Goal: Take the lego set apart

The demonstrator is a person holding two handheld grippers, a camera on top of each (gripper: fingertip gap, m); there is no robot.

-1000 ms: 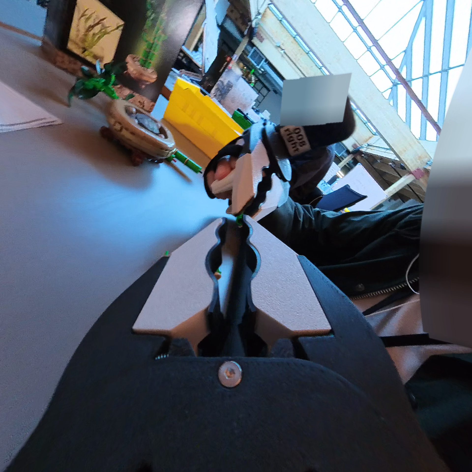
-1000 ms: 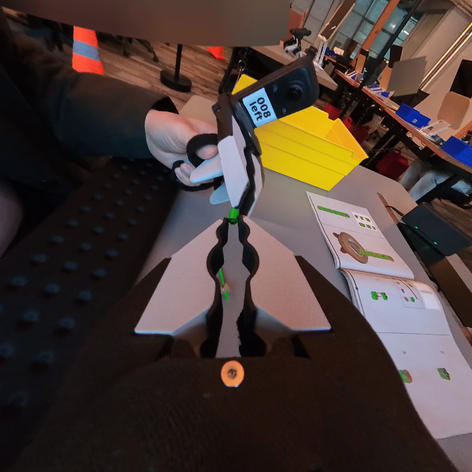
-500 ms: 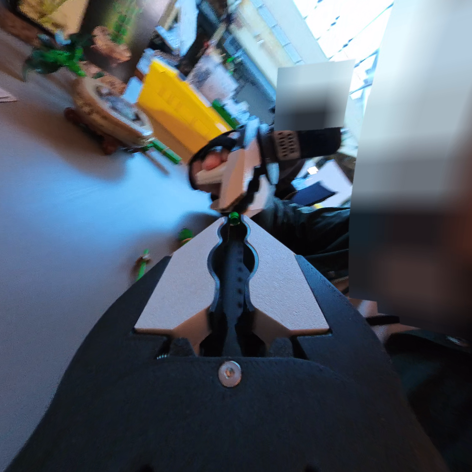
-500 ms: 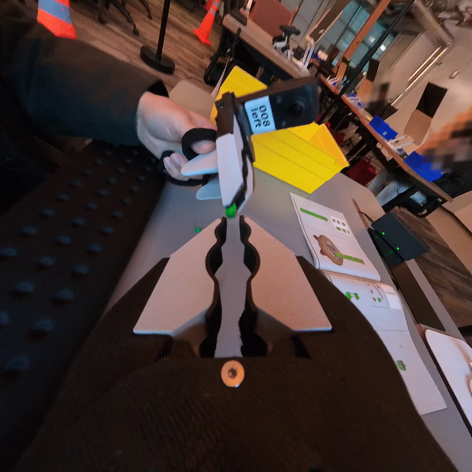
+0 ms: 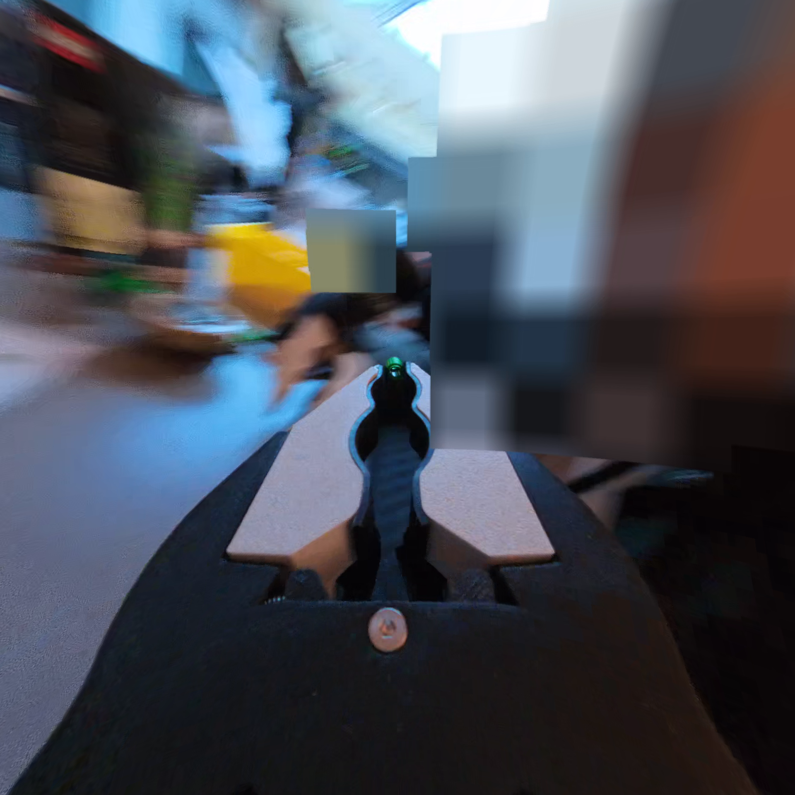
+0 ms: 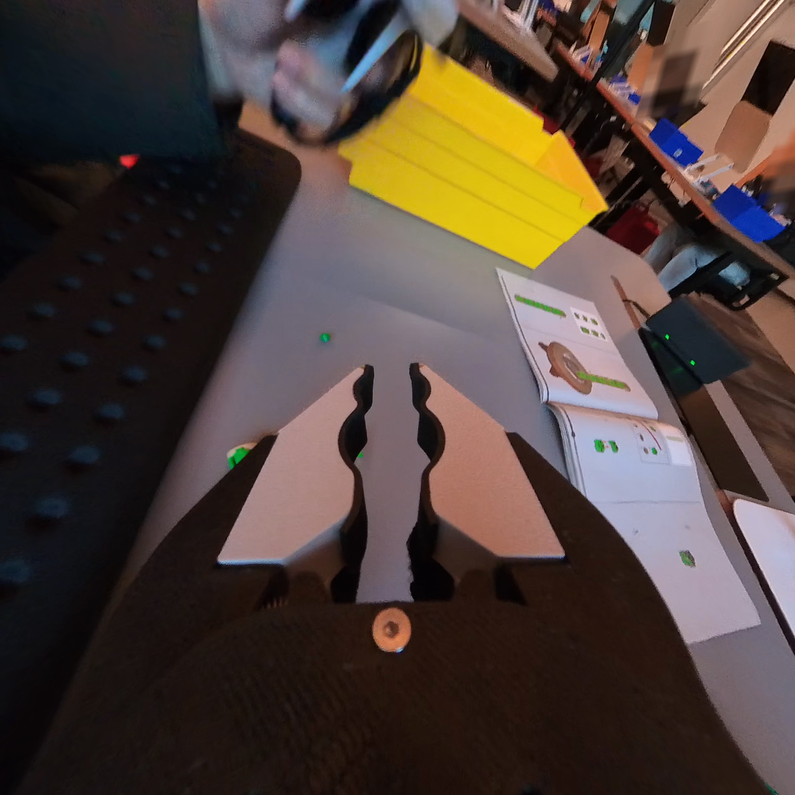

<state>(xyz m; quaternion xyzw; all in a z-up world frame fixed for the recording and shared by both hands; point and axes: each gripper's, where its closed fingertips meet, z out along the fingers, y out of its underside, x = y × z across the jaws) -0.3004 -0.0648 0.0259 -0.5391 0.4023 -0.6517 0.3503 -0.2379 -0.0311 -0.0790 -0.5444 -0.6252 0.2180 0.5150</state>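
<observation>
My left gripper (image 5: 393, 366) is shut on a small green lego piece (image 5: 392, 372) pinched at its tips; the rest of the left wrist view is smeared by motion. My right gripper (image 6: 390, 368) is open and empty, low over the grey table (image 6: 387, 275). A small green piece (image 6: 325, 337) lies on the table just ahead of it, and another green piece (image 6: 237, 456) lies beside its left finger. The left gripper (image 6: 374, 64) shows blurred at the top of the right wrist view, held in a hand.
A yellow bin (image 6: 464, 180) stands at the back of the table. An open instruction booklet (image 6: 602, 408) lies to the right, with a black box with green lights (image 6: 692, 344) beyond it. A black studded mat (image 6: 107, 344) runs along the left. Some 12 centimetres of space lies between my two pairs of fingers.
The grippers were together on the green piece and have pulled apart. My right gripper opened and dropped toward the table. My left gripper kept the green piece and swung up and away.
</observation>
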